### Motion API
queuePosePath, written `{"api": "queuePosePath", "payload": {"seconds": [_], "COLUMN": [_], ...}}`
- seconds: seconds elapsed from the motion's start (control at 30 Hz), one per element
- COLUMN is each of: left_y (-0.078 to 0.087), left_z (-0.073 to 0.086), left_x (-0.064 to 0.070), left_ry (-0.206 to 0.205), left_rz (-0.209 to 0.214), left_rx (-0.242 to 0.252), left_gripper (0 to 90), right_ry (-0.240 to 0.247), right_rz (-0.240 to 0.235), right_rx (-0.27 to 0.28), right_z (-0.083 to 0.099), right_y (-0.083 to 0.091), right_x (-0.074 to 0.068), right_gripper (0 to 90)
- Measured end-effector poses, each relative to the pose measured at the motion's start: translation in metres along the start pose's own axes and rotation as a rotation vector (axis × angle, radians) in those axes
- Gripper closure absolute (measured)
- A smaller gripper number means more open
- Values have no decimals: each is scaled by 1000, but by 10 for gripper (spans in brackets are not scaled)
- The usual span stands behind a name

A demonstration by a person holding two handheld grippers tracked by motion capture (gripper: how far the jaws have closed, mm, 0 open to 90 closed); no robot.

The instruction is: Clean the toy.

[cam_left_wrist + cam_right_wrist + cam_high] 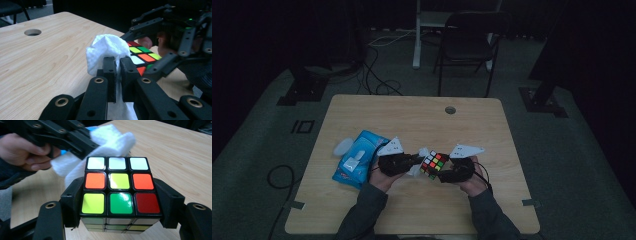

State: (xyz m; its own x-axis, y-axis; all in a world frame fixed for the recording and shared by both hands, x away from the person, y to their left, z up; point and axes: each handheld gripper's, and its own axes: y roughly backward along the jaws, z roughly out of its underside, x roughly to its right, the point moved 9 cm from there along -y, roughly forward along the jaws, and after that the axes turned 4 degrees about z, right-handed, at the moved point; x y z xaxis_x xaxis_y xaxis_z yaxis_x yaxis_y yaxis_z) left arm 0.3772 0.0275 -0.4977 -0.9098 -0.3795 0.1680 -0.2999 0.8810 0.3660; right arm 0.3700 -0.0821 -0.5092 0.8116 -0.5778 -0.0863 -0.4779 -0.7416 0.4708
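A scrambled puzzle cube [119, 185] with coloured stickers sits clamped between the two black jaws of my right gripper [120, 200], held just above the wooden table [412, 120]. In the high view the cube [435, 164] is at the table's middle front, with the right gripper [453, 170] behind it. My left gripper [117, 67] is shut on a crumpled white wipe [107, 50]. The wipe [110, 145] rests against the cube's far left edge. From above, the left gripper [414, 162] meets the cube from the left.
A blue pack of wipes [357, 159] lies on the table's left, a pale lid-like piece [343, 146] beside it. A cable hole [450, 110] is near the far edge. A dark chair [467, 45] and floor cables stand beyond the table.
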Motion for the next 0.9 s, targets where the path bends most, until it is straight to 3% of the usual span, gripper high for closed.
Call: {"api": "queuePosePath", "payload": {"seconds": [0.27,0.37,0.7,0.9], "left_y": [-5,-6,-12,-9], "left_z": [0,0,15,21], "left_x": [-8,-10,-10,-8], "left_ry": [16,20,33,32], "left_rz": [-38,-50,-57,-61], "left_rx": [-5,-10,-61,-74], "left_gripper": [855,855,856,855], "right_ry": [82,92,58,34], "right_rz": [-20,-37,-31,2], "right_rx": [8,22,67,81], "right_z": [-3,-5,-11,-13], "right_y": [-1,0,7,10], "right_x": [-15,-19,-12,-3], "right_gripper": [338,339,338,339]}}
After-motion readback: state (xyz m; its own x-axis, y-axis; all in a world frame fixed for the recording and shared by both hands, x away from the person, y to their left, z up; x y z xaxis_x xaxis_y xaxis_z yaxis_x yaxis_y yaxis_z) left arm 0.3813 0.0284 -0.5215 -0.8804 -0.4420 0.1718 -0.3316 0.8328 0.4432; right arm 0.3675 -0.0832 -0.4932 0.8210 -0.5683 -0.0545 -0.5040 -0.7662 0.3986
